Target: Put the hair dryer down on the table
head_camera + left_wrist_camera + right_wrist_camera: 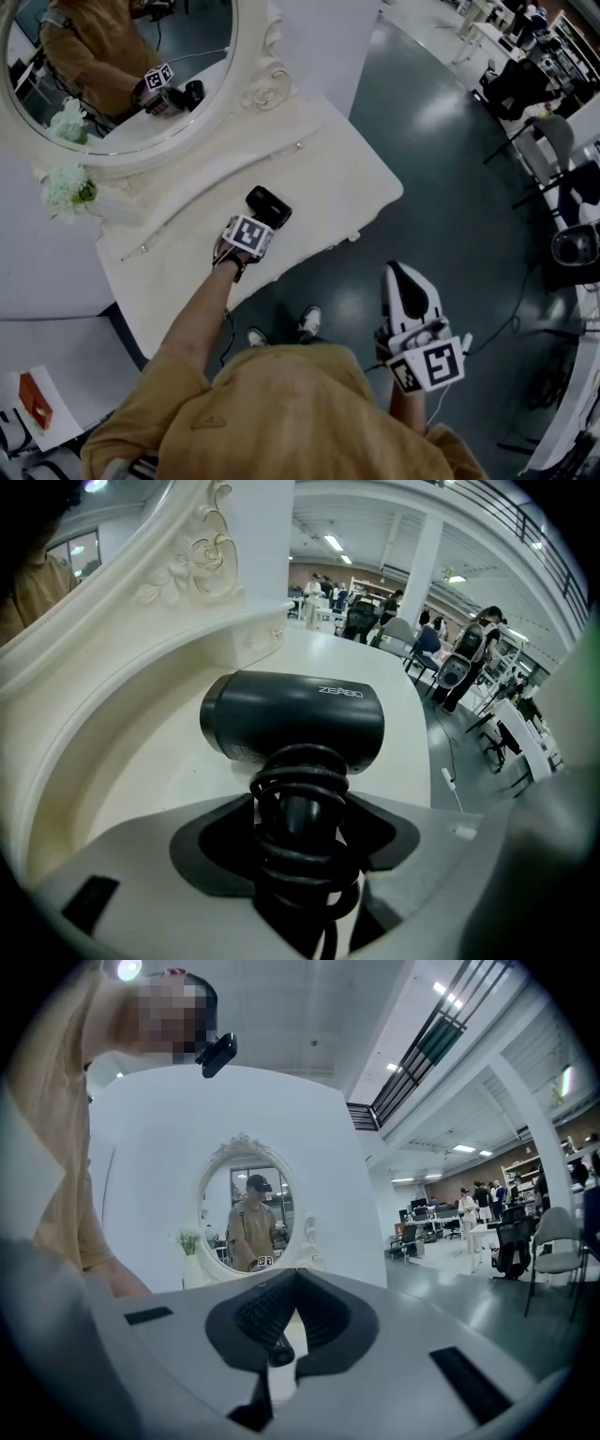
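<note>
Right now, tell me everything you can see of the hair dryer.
The hair dryer is matte black: a short barrel with faint lettering on its side, and a handle wrapped in coils of its cord. The left gripper clamps that wrapped handle, holding it over the cream table; whether it touches the table is unclear.

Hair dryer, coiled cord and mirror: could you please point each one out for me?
hair dryer (295, 719), left gripper view, side of its black barrel.
coiled cord (302, 794), left gripper view, loops around the handle.
mirror (267, 86), head view, carved flower on its frame.
</note>
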The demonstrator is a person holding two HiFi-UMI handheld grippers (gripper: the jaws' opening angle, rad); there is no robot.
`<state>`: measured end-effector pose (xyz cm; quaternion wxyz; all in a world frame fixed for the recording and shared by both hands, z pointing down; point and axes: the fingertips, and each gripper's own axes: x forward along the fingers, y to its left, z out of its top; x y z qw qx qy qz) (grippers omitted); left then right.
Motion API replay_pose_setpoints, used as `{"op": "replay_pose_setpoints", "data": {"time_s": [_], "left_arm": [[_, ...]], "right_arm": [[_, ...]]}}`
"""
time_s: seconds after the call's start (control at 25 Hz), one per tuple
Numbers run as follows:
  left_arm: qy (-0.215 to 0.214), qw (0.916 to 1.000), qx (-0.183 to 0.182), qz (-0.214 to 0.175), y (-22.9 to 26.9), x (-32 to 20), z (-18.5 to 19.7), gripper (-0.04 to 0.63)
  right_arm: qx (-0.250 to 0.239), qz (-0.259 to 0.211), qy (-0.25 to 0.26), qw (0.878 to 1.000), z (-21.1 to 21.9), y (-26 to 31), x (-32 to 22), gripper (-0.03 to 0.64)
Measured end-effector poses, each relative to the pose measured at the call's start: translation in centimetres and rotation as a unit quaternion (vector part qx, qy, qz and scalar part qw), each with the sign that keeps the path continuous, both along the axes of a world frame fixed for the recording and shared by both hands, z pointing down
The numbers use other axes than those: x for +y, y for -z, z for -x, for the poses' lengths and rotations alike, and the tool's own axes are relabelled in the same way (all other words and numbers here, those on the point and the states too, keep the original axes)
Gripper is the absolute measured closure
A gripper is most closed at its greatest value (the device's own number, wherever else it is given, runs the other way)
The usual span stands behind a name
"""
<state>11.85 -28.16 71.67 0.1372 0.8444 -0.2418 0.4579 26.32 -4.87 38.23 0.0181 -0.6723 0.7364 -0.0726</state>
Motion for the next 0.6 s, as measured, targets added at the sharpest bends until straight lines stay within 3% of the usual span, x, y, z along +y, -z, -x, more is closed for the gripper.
{"op": "replay_pose_setpoints", "data": {"time_s": [0.32,0.6], "left_arm": [[0.028,0.9992,-0.002,-0.027,0.3,-1.1,1.5,0.244],[0.026,0.9989,0.004,-0.039,0.8,-0.4,2.2,0.190]], "right_arm": [[-0.001,-0.001,-0.007,1.000,-0.8,-0.1,1.1,0.614],[-0.002,-0.006,-0.014,1.000,-1.3,0.1,2.3,0.614]]}}
